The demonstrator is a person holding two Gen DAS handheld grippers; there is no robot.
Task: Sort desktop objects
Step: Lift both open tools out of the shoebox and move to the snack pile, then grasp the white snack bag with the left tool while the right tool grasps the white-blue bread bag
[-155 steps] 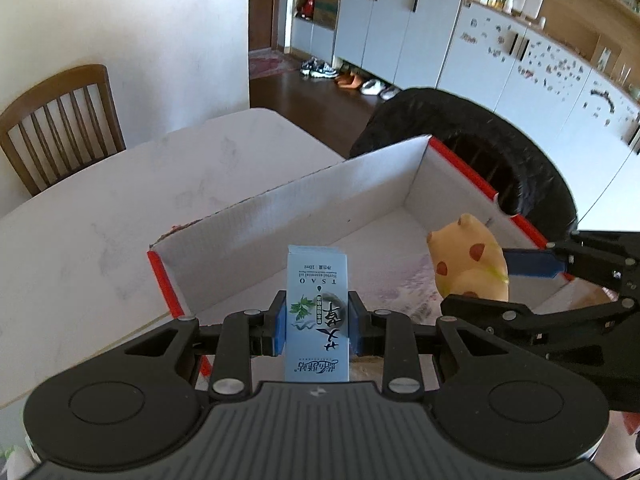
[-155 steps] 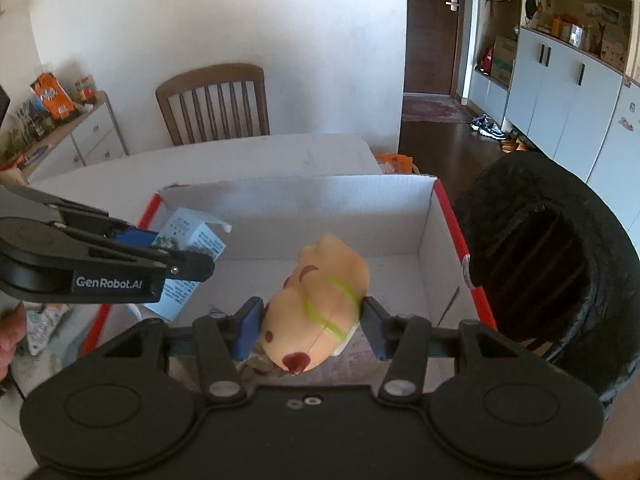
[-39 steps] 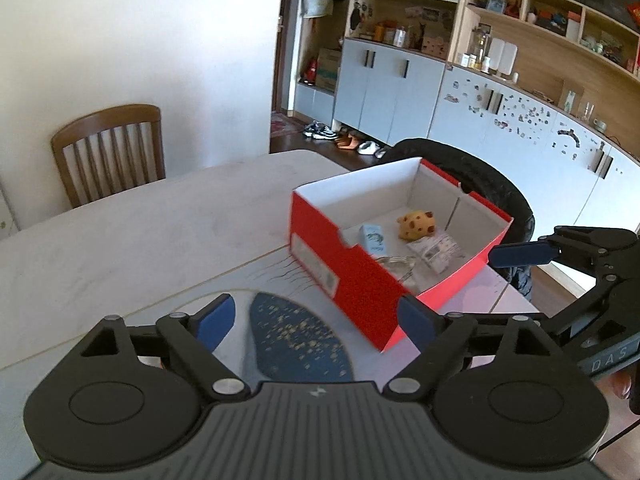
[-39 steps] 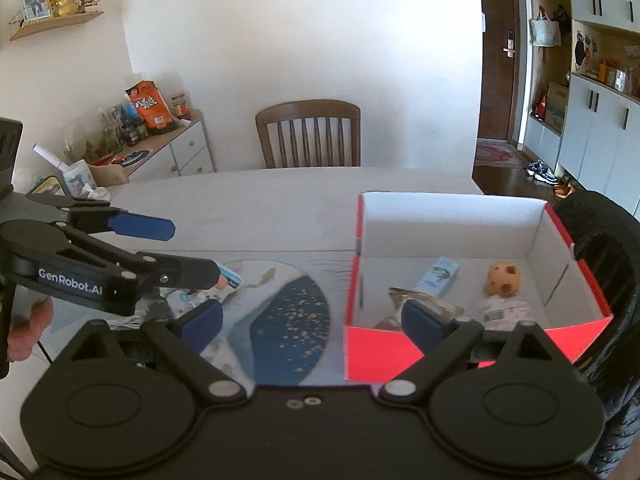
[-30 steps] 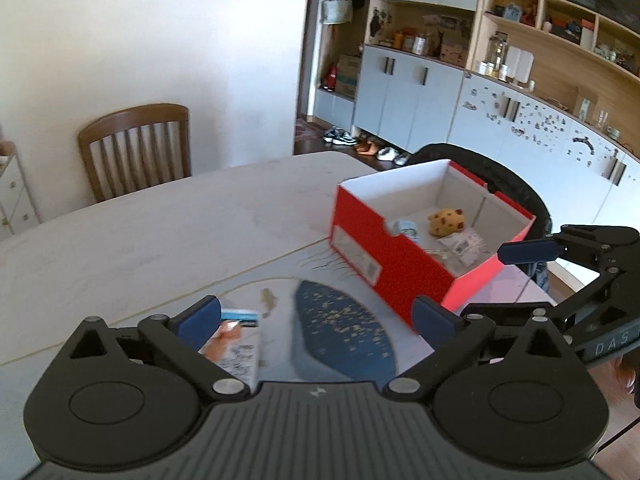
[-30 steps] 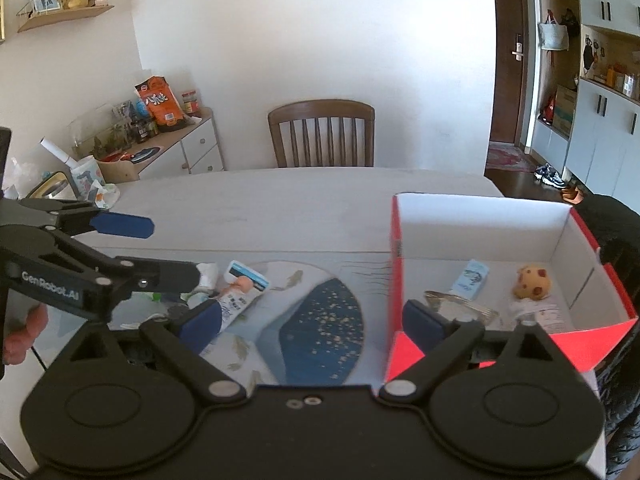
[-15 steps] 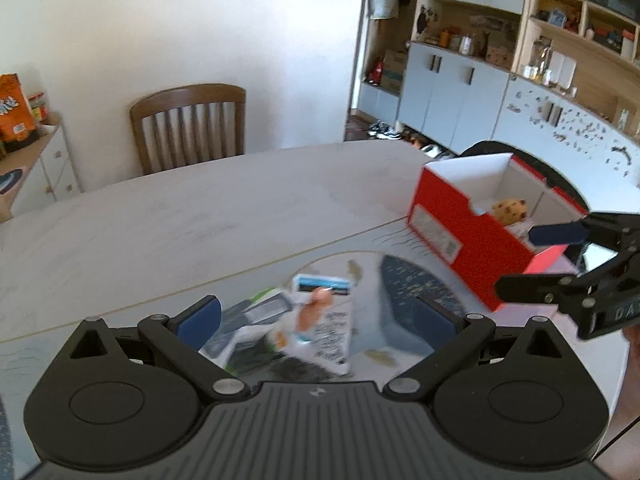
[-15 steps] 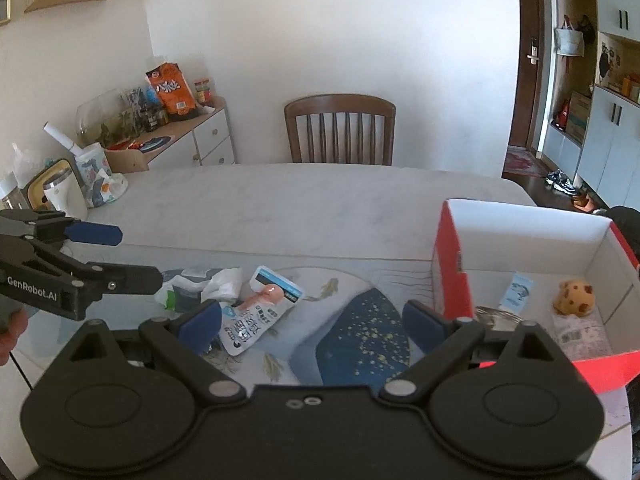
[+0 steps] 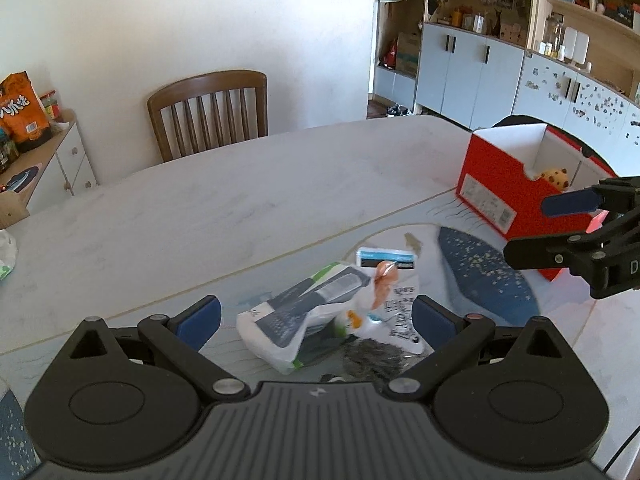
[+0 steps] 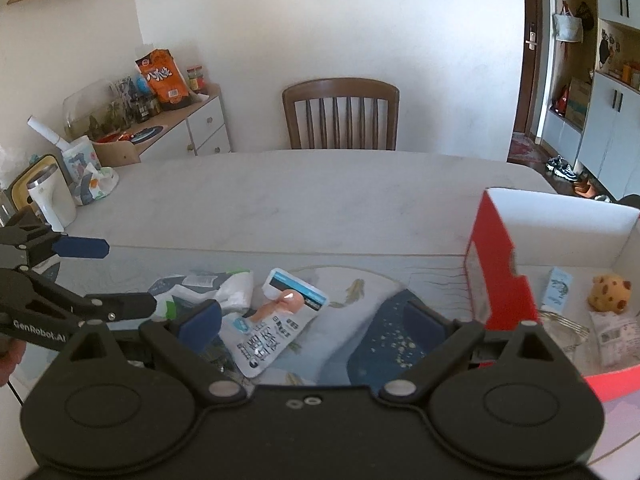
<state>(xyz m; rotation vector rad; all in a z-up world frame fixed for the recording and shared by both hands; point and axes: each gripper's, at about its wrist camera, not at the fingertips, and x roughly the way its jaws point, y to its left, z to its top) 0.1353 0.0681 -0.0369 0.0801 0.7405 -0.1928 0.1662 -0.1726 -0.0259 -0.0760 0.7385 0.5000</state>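
Note:
My left gripper (image 9: 316,314) is open and empty above a heap of packets: a white-and-grey pouch (image 9: 304,316) and a white snack packet with an orange figure (image 9: 390,286). My right gripper (image 10: 314,318) is open and empty over the same snack packet (image 10: 276,320). The red box (image 10: 500,276) stands at the right and holds a small blue carton (image 10: 558,286), a spotted plush toy (image 10: 608,288) and a white packet (image 10: 616,336). The box also shows in the left wrist view (image 9: 504,184).
A patterned blue mat (image 10: 384,344) covers the table's near part. A wooden chair (image 10: 340,116) stands behind the table. A sideboard with snack bags (image 10: 160,76) is at the left, and a white cup (image 10: 52,200) stands at the table's left edge.
Both grippers let go of the carton and plush toy, now lying in the box. They drew back and swung left, and now hover open over the packets on the mat.

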